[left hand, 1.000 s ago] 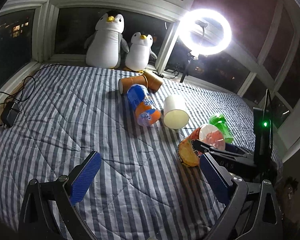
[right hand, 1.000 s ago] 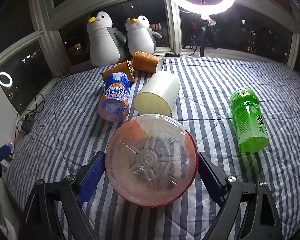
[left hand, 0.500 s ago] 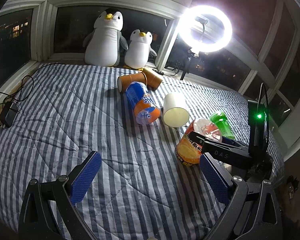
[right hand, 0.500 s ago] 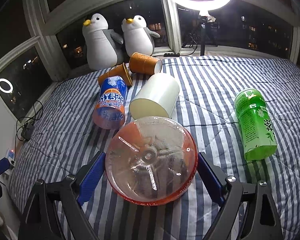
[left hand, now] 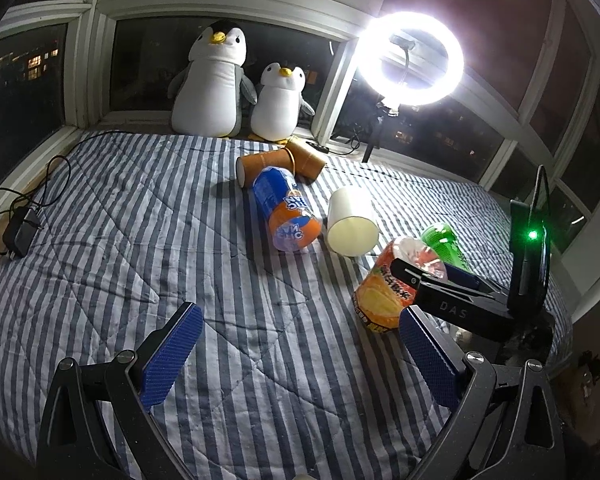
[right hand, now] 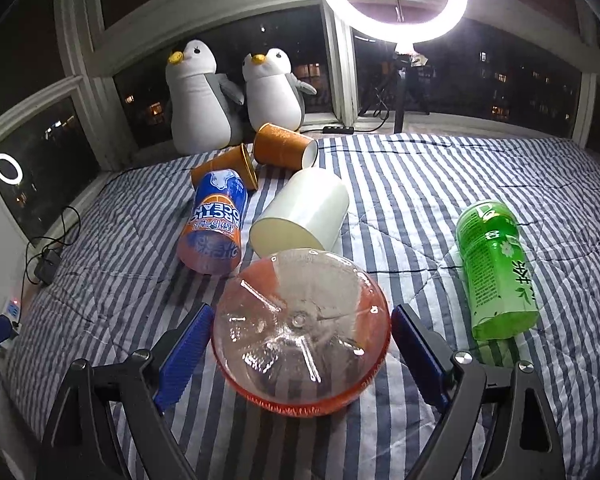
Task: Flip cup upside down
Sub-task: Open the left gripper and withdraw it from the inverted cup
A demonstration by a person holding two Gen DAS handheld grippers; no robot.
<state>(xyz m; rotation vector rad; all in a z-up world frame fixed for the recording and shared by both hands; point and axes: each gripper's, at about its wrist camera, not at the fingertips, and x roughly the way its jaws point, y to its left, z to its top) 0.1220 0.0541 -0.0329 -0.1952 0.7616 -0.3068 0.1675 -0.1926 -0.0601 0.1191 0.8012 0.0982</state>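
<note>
Cup [right hand: 300, 336], orange-labelled clear plastic, sits between the right gripper's [right hand: 300, 344] blue pads [right hand: 184, 352], which press its sides (clear base toward the camera), tilted above the striped quilt [right hand: 420, 200]. The left gripper [left hand: 296, 360] hangs over bare quilt, jaws wide apart and holding nothing. Beyond lie a white cup [right hand: 300, 216], a blue bottle [right hand: 216, 224], a green bottle [right hand: 496, 272] and 2 orange paper cups [right hand: 284, 146].

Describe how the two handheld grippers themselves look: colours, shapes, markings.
Both match. The left gripper and the right gripper each have two black, angular arms with silver bolts, tipped with flat blue ridged fingers. From the left wrist view, the right gripper's black side reads "DAS", with an upright black unit showing a green light. No sleeves or hands visible.
</note>
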